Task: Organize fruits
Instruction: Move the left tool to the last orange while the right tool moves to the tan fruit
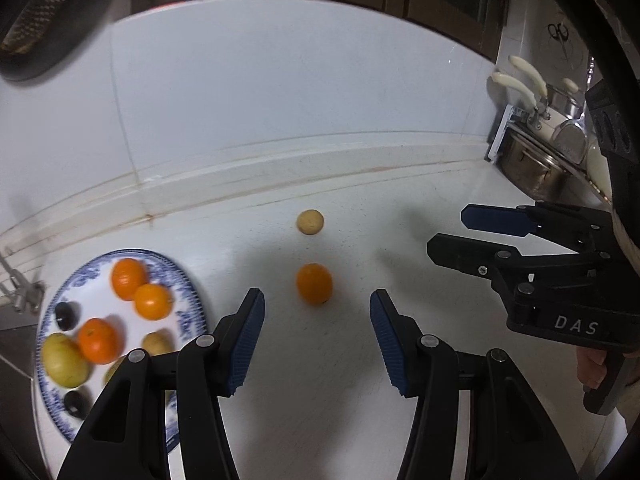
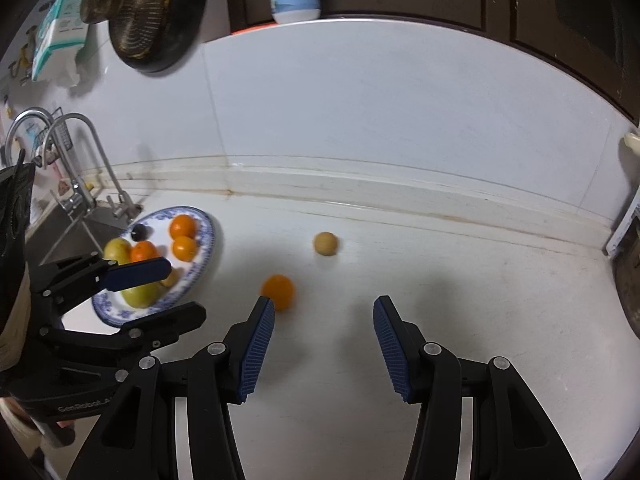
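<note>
An orange lies on the white counter just ahead of my open, empty left gripper. A small tan round fruit lies farther back. A blue-patterned plate at the left holds several oranges, a yellow-green fruit, dark plums and a tan fruit. My right gripper is open and empty; the orange is just left of its left finger, the tan fruit ahead, the plate at the left. The right gripper also shows in the left wrist view.
A sink with taps lies left of the plate. Steel pots with cream handles stand at the right. A tiled wall backs the counter. A dark strainer hangs on the wall.
</note>
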A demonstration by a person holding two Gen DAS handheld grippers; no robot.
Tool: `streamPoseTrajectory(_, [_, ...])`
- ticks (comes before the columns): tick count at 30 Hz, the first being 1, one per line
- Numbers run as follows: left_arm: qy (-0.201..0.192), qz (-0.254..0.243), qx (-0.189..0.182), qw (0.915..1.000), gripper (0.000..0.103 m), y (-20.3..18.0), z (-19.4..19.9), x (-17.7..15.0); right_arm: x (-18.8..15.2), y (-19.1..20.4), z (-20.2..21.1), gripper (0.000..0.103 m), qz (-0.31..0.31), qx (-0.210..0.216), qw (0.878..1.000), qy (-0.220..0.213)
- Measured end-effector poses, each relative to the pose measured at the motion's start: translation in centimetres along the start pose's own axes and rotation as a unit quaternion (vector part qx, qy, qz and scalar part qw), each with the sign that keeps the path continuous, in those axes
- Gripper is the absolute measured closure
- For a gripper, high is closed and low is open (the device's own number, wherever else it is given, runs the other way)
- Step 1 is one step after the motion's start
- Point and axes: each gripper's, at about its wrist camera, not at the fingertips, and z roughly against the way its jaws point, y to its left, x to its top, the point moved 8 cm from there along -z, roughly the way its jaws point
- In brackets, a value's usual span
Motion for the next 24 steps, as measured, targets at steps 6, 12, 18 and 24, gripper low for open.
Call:
streamPoseTrajectory(6, [0.016,0.01,0.013,0.9997,0.05,-0.3,-3.2,0.0,0.1,-1.4,-2.7,0.051,0.014,0.022,1.0,0.017])
streamPoseTrajectory(12, [0.024,0.017,0.033,0.999,0.05,-0.1,-5.3,0.0,0.5,-1.9,-6.4,0.051,0.051,0.05,0.997,0.04])
streamPoseTrajectory(18, [0.028,0.016,0.047,0.9984,0.05,0.2,-6.5,0.1,1.0,-1.7,-9.8,0.051,0.084,0.075,0.992,0.055])
streamPoseTrajectory(24, [0.029,0.025,0.053,0.9979,0.05,0.2,-7.5,0.4,1.9,-0.9,-12.8,0.051,0.109,0.089,0.988,0.062])
